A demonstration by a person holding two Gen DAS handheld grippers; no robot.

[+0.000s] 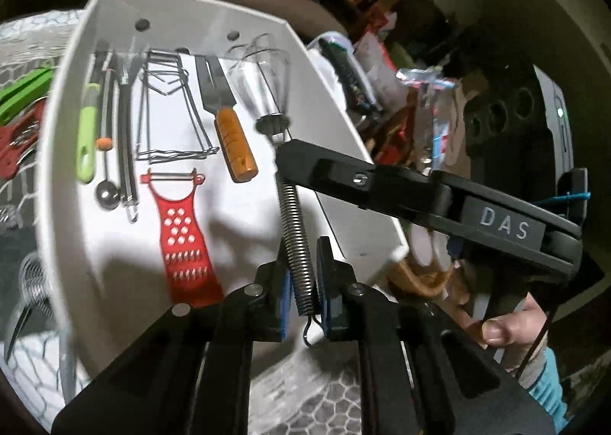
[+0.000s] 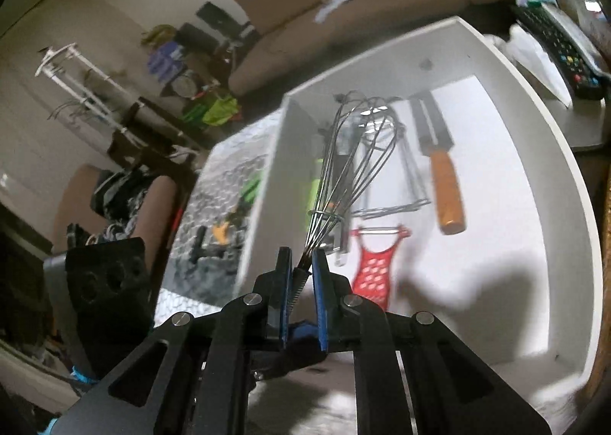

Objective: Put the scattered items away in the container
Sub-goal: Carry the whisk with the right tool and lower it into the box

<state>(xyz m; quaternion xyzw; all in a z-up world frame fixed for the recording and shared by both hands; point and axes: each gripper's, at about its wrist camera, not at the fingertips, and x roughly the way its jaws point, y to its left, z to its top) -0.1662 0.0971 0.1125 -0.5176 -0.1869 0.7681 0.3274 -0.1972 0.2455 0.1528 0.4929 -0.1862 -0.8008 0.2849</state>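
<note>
A metal whisk with a coiled spring handle (image 1: 292, 213) hangs tilted over a white container (image 1: 63, 152). My left gripper (image 1: 304, 255) is shut on the lower end of the spring handle. My right gripper (image 1: 285, 154) reaches in from the right and is shut on the handle's upper end, just below the wire head (image 1: 263, 87). In the right wrist view the whisk (image 2: 343, 175) rises from between the pads of my right gripper (image 2: 301, 257), above the container (image 2: 588, 206).
Inside lie a red peeler-grater (image 1: 183, 232), a wooden-handled tool (image 1: 233, 144), a wire rack piece (image 1: 172, 122), a green-handled tool (image 1: 86, 141) and a small scoop (image 1: 107, 194). Green (image 1: 23, 91) and red (image 1: 15, 144) items sit outside on patterned cloth. A remote (image 2: 565, 53) lies beyond.
</note>
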